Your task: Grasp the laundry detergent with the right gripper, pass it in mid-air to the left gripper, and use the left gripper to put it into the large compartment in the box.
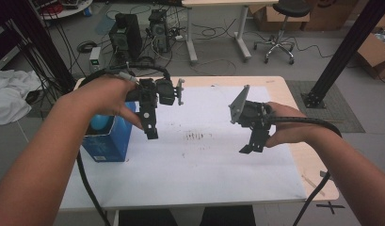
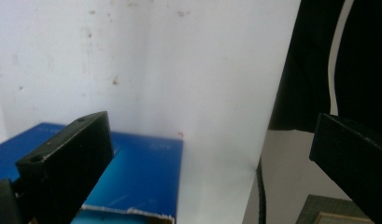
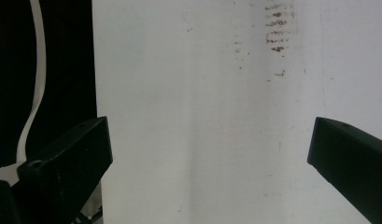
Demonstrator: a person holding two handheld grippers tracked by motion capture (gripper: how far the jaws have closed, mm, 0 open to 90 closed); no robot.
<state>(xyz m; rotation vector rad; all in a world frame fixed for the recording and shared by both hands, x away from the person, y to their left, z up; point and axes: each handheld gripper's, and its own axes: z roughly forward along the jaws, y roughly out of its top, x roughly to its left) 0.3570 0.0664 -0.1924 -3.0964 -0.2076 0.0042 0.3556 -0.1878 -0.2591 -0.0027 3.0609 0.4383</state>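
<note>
Two grippers hang above the worktop (image 1: 275,84): the left gripper (image 1: 151,132) and the right gripper (image 1: 250,147), each with two black jaws set wide apart. One white sheet (image 1: 204,160) covers the worktop. One blue box (image 1: 110,141) stands at its near left, holding one round light-blue thing (image 1: 99,123). One patch of brown marks (image 1: 196,136) sits mid-sheet. On the far floor: two dark computer towers (image 1: 124,35), one stool (image 1: 282,28).

The box (image 1: 107,139) stands on the table's (image 1: 204,165) left edge — left gripper (image 1: 151,127) just right, above it.
</note>
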